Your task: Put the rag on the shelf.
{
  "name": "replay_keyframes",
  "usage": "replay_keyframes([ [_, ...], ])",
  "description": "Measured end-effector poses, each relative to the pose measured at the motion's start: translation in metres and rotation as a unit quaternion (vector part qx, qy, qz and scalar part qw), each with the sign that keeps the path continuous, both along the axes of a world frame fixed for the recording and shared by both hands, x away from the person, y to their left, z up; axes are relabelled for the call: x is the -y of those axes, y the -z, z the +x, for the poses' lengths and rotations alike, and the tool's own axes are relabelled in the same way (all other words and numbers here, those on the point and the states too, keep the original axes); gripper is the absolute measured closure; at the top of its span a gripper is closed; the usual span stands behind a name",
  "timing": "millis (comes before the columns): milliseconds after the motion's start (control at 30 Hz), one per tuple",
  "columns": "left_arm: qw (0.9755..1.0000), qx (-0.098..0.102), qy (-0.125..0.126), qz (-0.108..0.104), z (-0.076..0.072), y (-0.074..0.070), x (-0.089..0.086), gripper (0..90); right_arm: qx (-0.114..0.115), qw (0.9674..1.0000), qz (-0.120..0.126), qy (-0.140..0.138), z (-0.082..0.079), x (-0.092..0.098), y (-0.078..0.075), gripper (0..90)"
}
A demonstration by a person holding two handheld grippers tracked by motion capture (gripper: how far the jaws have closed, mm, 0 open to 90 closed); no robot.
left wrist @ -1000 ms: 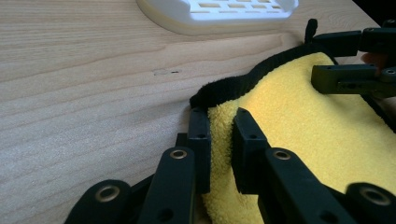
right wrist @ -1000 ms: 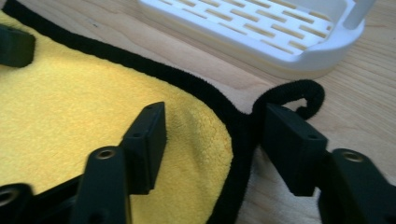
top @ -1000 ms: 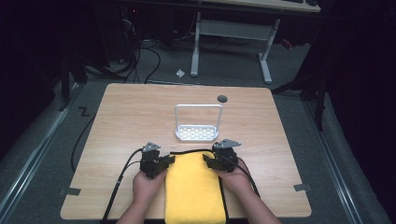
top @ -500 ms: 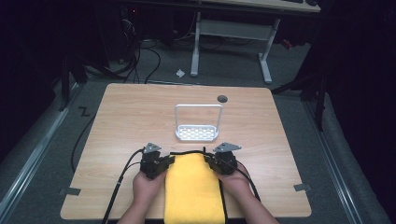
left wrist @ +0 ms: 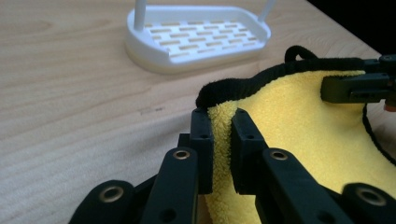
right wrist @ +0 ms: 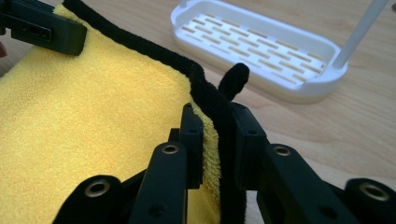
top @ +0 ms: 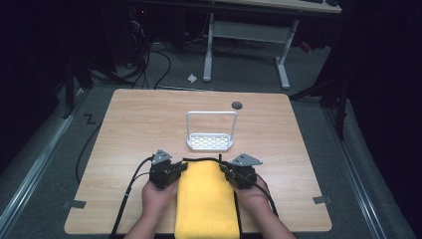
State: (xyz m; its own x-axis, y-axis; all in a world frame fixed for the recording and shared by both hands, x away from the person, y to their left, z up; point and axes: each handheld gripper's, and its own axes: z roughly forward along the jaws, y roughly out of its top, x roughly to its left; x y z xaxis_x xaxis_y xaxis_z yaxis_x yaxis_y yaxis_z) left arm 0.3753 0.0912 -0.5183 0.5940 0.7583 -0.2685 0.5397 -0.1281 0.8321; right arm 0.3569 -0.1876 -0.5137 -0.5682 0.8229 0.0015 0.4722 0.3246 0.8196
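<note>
A yellow towel [top: 205,199] with a black hem lies on the table's near edge between a person's two hands. My left gripper [top: 181,168] is shut on its far left corner; in the left gripper view the pads pinch the fluffy edge [left wrist: 220,116]. My right gripper [top: 226,169] has just been closing and is now shut on the far right corner, with the black hem and its small loop [right wrist: 233,77] between the pads [right wrist: 217,112]. Each gripper view shows the other gripper's jaw on the opposite corner.
A white slotted rack [top: 210,141] with a tall wire handle stands just beyond the towel, close to both grippers. A dark round hole [top: 237,105] sits near the table's far edge. Black cables trail from the grippers toward the front edge. A desk frame stands on the floor beyond.
The right gripper's jaws have closed on the towel's far right corner and the hand has shifted slightly. The left gripper keeps its grip and place.
</note>
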Motion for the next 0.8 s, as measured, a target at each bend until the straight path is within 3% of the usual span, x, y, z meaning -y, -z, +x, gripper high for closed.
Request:
replay_keyframes([
  [100,0.9998,0.018,0.007,0.008,-0.002,-0.004,0.004,81.2,0.012,0.9999,0.002,-0.002,-0.003,0.000,-0.006,77.8],
  [233,0.9995,0.021,0.018,-0.018,-0.002,-0.013,0.004,82.0,0.028,0.9996,0.000,-0.001,-0.008,0.003,-0.015,77.7],
  [433,0.9983,0.047,0.026,-0.023,0.001,-0.034,0.005,82.3,0.044,0.9989,0.018,0.008,-0.005,0.010,-0.032,77.7],
  [800,0.9953,0.089,0.015,-0.035,0.005,-0.068,0.010,82.3,0.087,0.9956,0.034,0.010,0.004,0.015,-0.064,77.6],
])
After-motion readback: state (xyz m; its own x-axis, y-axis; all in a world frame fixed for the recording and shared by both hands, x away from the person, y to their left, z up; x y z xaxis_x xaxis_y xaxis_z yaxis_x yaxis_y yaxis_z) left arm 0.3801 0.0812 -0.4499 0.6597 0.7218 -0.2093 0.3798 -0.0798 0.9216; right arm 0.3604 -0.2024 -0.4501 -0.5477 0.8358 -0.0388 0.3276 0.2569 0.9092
